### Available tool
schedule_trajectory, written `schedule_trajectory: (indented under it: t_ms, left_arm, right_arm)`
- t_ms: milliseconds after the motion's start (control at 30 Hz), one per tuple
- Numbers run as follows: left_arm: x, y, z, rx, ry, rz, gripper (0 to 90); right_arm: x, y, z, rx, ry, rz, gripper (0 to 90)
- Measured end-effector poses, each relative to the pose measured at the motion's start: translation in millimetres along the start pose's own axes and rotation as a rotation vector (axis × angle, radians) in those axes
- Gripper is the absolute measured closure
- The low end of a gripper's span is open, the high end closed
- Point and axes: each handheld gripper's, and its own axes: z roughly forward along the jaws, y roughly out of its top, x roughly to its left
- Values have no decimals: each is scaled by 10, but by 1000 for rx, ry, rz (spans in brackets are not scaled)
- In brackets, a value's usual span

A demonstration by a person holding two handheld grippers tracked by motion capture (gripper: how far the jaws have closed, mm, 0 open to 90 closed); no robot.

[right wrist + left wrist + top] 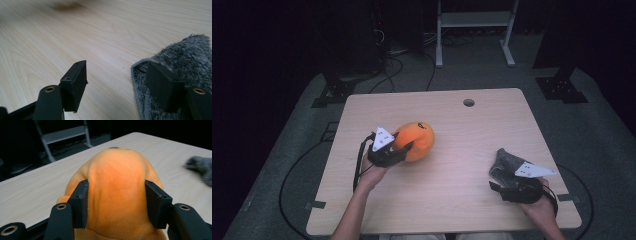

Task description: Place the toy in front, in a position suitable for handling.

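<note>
The left gripper (116, 202) is clamped on the orange plush toy (117, 185), squeezing its soft, rounded body between both jaws. The pile may slip free if the squashy stuffing gives. The right gripper (117, 82) rests with jaws apart, one pad over the fuzzy grey cloth (180, 65).

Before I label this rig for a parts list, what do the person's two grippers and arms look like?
Both the left gripper and the right gripper have black bodies, each topped by a grey three-cornered plate with small dark dots. The jaws are black, with flat rectangular pads and brass-ringed holes. A black cable trails from each. The forearms are bare, no sleeves.
</note>
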Motion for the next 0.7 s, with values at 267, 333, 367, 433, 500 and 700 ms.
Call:
schedule_trajectory:
  t_ms: [267, 333, 367, 433, 500, 700]
  left_arm:
    - [-409, -2, 139, 11, -121, 71, 439]
    - [-491, -25, 172, 20, -145, 81, 439]
    - [-491, -25, 172, 20, -145, 81, 439]
    - [-567, -44, 199, 27, -164, 89, 439]
    - [-629, -62, 222, 28, -183, 90, 439]
    - [-815, -93, 247, 33, -250, 115, 439]
  right_arm:
    - [-32, 7, -59, -32, -35, 15, 319]
    - [-44, 9, -82, -41, -46, 27, 319]
    - [-44, 9, -82, -41, -46, 27, 319]
    - [-62, 10, -97, -53, -56, 38, 319]
    - [-86, 9, -118, -63, -63, 48, 319]
    - [-119, 6, -150, -82, -67, 69, 316]
